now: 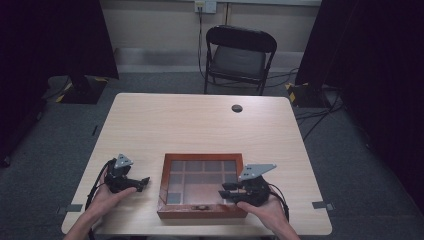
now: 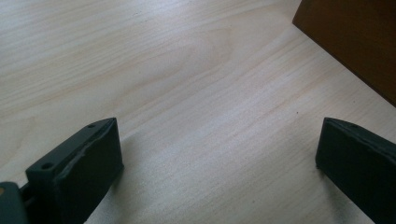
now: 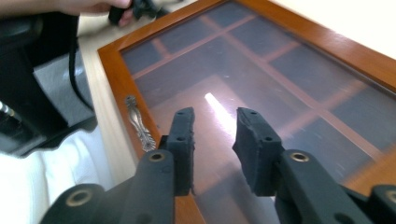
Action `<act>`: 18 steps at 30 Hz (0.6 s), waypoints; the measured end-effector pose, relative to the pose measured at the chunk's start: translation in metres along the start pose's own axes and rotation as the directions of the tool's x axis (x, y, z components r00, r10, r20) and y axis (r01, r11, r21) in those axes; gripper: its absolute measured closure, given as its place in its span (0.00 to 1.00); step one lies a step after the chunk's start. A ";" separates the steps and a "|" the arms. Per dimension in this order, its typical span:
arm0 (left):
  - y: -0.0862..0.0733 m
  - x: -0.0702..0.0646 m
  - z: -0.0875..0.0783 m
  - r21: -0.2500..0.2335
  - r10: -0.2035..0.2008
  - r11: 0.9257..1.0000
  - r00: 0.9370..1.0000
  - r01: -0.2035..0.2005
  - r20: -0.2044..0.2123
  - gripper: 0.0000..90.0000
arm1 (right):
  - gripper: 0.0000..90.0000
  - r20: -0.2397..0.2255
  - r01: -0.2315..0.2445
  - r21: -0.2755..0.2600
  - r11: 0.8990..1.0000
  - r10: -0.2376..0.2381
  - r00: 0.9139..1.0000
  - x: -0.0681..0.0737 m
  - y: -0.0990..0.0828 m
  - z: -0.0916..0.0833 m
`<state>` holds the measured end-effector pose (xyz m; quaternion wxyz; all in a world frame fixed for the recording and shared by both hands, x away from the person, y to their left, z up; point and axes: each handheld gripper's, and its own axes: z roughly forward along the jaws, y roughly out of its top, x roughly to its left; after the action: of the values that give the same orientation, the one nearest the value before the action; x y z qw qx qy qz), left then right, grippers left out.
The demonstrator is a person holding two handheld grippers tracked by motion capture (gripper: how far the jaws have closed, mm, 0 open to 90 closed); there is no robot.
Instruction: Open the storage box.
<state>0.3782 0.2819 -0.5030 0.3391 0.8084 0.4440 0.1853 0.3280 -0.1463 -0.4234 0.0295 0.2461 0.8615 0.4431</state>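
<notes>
A shallow wooden box [image 1: 202, 186] sits at the near edge of the table [image 1: 200, 125], between the person's two hands. Its frame is reddish-brown and smooth, its lid a flat glass pane over a grid of square compartments, and a small ornate metal handle [image 3: 139, 123] is fixed to the near rail. The right gripper [image 1: 231, 189], matte black with a grey three-cornered plate on top, hovers over the box's near right corner; in the right gripper view its ribbed pads stand a little apart above the glass and pinch nothing. The left gripper [image 1: 143, 182] rests low on the bare tabletop just left of the box, apart from it, and in the left gripper view its blocky jaws are spread wide with only wood grain between them and a corner of the box beyond. The table is pale wood laminate with rounded corners and a dark cable hole [image 1: 237, 108] near the far edge; most of its far half lies open. Beyond it a black folding chair [image 1: 238, 57] stands on grey carpet against a light wall, with dark curtains at both sides and cables trailing on the floor at the right
</notes>
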 end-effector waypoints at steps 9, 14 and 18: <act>0.001 0.000 0.001 -0.002 -0.001 1.000 1.000 0.001 -0.004 0.00 | 0.85 -0.137 0.066 0.009 0.998 -0.064 0.988 0.017 0.012 0.029; 0.001 -0.001 0.001 -0.002 -0.009 1.000 1.000 0.009 -0.009 0.00 | 0.86 -0.174 0.085 0.043 0.995 -0.076 0.982 0.026 0.008 0.037; 0.001 -0.001 0.001 -0.003 -0.010 1.000 1.000 0.010 -0.005 0.00 | 0.86 -0.189 0.086 0.043 0.995 -0.076 0.979 0.027 0.008 0.039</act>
<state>0.3794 0.2803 -0.5032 0.3400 0.8053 0.4487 0.1861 0.3181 -0.1006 -0.4364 -0.0399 0.1687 0.8808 0.4406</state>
